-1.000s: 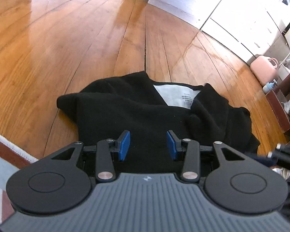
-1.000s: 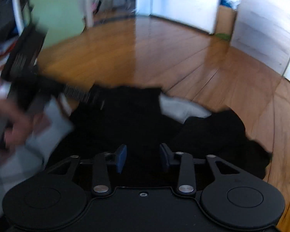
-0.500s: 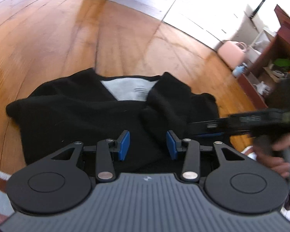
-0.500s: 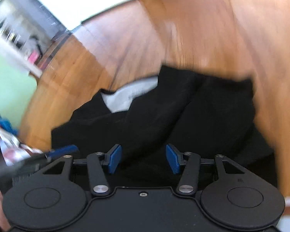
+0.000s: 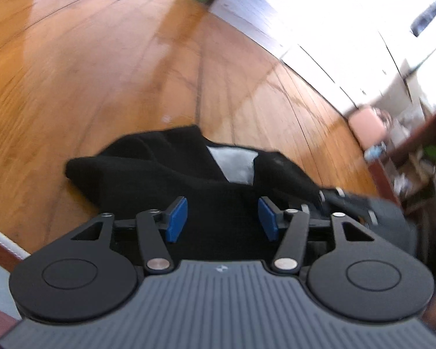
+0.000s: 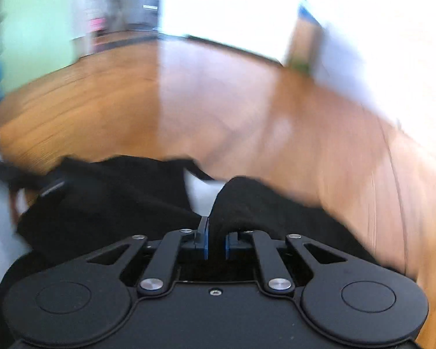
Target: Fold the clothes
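A black garment [image 5: 165, 174] with a white inner label patch [image 5: 235, 164] lies crumpled on the wooden floor [image 5: 101, 58]. My left gripper [image 5: 221, 218] is open, blue pads apart, just above the garment's near edge. My right gripper [image 6: 215, 240] is shut on a fold of the black garment [image 6: 241, 200], which rises between its blue pads. The right gripper also shows in the left wrist view [image 5: 346, 200] at the garment's right side. The left gripper shows blurred at the left of the right wrist view [image 6: 55, 186].
A rug edge [image 5: 0, 241] lies at the lower left. A pink bag [image 5: 366, 128] and a dark wooden shelf [image 5: 415, 151] with clutter stand at the right. White cabinets [image 5: 334, 29] line the far wall. Both views are motion-blurred.
My right gripper has closed on a fold of the black garment at its right side. My left gripper stays open and has shifted a little over the garment's near edge.
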`<state>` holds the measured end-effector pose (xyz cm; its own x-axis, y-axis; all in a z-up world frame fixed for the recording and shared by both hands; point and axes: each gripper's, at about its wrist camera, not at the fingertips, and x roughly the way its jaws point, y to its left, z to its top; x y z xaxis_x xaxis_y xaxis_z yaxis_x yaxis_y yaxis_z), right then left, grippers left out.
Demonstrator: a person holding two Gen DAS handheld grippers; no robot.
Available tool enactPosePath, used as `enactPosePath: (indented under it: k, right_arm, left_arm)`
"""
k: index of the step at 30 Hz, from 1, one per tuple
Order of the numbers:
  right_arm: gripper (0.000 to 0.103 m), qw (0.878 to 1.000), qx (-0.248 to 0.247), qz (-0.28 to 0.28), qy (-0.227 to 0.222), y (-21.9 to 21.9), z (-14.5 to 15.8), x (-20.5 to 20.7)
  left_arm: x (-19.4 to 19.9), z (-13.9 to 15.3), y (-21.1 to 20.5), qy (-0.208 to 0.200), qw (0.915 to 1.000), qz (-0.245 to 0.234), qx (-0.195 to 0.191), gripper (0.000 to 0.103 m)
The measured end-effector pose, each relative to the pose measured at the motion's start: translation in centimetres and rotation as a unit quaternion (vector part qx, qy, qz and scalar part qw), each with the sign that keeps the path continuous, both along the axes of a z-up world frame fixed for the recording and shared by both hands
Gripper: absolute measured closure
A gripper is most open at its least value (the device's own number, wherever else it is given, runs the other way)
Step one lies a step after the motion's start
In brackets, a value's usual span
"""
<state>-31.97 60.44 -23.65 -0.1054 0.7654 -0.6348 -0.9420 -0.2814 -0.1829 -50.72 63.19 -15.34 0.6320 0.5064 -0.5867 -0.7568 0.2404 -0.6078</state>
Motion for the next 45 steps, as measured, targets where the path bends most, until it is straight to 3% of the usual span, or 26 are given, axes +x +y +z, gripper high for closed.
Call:
enactPosePath:
  k: [3, 6, 12, 15, 18, 20, 22, 23, 25, 26, 28, 29, 30, 31, 32, 34, 36, 39, 40, 41, 43, 44, 45]
  right_arm:
    - [0.091, 0.995, -0.014, 0.093, -0.044, -2.1, 0.2, -4.4]
    - [0.068, 0.982, -0.060, 0.151, -0.099, -4.2, -1.0, -7.1]
    - [0.047, 0.971, -0.079, 0.196, -0.110, -10.0, 0.4, -4.3]
    - [0.047, 0.977, -0.071, 0.147, -0.137, -12.0, 1.3, -0.7]
    - [0.047, 0.978, -0.071, 0.047, -0.191, -12.3, 1.0, 4.2]
    - [0.048, 0.974, -0.073, -0.022, -0.214, -12.5, 0.9, 7.7]
    - [0.049, 0.971, -0.086, -0.062, -0.215, -12.2, 0.5, 10.5]
    - [0.049, 0.969, -0.093, -0.078, -0.215, -12.0, 0.3, 11.8]
    - [0.049, 0.966, -0.092, -0.089, -0.223, -11.6, -0.3, 12.9]
    - [0.049, 0.966, -0.089, -0.090, -0.224, -11.3, -0.5, 13.0]
    - [0.049, 0.968, -0.084, -0.090, -0.221, -10.5, -1.2, 12.2]
    - [0.049, 0.968, -0.082, -0.094, -0.217, -10.0, -1.5, 11.5]
    - [0.057, 0.969, -0.079, -0.098, -0.213, -9.6, -1.7, 11.3]
    - [0.091, 0.969, -0.074, -0.105, -0.211, -9.0, -2.0, 11.2]
    - [0.100, 0.968, -0.069, -0.125, -0.206, -8.1, -2.0, 11.5]
    - [0.098, 0.966, -0.069, -0.181, -0.174, -7.8, -1.3, 12.5]
    - [0.098, 0.965, -0.087, -0.204, -0.140, -8.2, -1.3, 13.8]
    - [0.094, 0.960, -0.114, -0.239, -0.088, -9.0, -1.3, 15.7]
    - [0.083, 0.961, -0.129, -0.230, -0.085, -9.3, -1.5, 16.0]
    - [0.078, 0.962, -0.148, -0.206, -0.096, -9.7, -1.7, 15.9]
    - [0.071, 0.966, -0.160, -0.181, -0.094, -10.7, -1.0, 16.2]
    - [0.070, 0.969, -0.159, -0.176, -0.064, -11.0, -0.2, 16.8]
    - [0.069, 0.972, -0.156, -0.175, -0.015, -11.3, 0.8, 17.7]
  left_arm:
    - [-1.9, -0.4, 0.8, -0.029, 0.9989, 0.033, -0.017, 0.049]
    - [-2.5, -0.7, 0.7, -0.025, 0.9987, 0.040, -0.022, 0.049]
    - [0.4, 0.4, -0.9, 0.016, 0.9996, -0.013, 0.020, 0.044]
    - [3.5, 0.9, -2.1, 0.061, 0.9948, -0.063, 0.052, 0.043]
    - [7.0, 0.9, -3.4, 0.118, 0.9821, -0.119, 0.085, 0.043]
    - [8.8, 0.5, -3.8, 0.133, 0.9772, -0.141, 0.086, 0.039]
    - [9.9, -0.5, -3.6, 0.140, 0.9758, -0.151, 0.075, 0.017]
    - [10.1, -1.4, -3.3, 0.143, 0.9769, -0.145, 0.066, 0.016]
    - [10.3, -2.6, -2.9, 0.146, 0.9785, -0.131, 0.062, 0.020]
    - [10.2, -2.6, -3.0, 0.148, 0.9776, -0.127, 0.078, 0.028]
    - [10.2, -2.4, -3.1, 0.184, 0.9698, -0.126, 0.099, 0.094]
    - [9.8, -2.0, -3.2, 0.188, 0.9694, -0.114, 0.109, 0.099]
    - [8.8, -1.3, -3.3, 0.173, 0.9739, -0.089, 0.117, 0.100]
    - [7.5, -0.3, -3.6, 0.150, 0.9788, -0.054, 0.129, 0.100]
    - [5.5, 1.2, -4.1, 0.115, 0.9830, -0.002, 0.143, 0.099]
    - [1.5, 3.1, -5.0, 0.054, 0.9831, 0.084, 0.154, 0.099]
    - [-1.1, 3.0, -5.7, 0.046, 0.9831, 0.115, 0.135, 0.099]
    - [-2.5, 0.2, -5.1, 0.076, 0.9904, 0.113, 0.022, 0.100]
    - [-2.8, -0.8, -4.9, 0.076, 0.9909, 0.110, -0.018, 0.099]
    - [-2.9, -1.2, -4.7, 0.072, 0.9912, 0.104, -0.039, 0.100]
    - [-2.6, -1.0, -4.5, 0.069, 0.9923, 0.092, -0.045, 0.098]
    - [-2.5, -0.9, -4.5, 0.068, 0.9928, 0.087, -0.048, 0.097]
    - [-2.4, -0.7, -4.4, 0.067, 0.9934, 0.082, -0.043, 0.089]
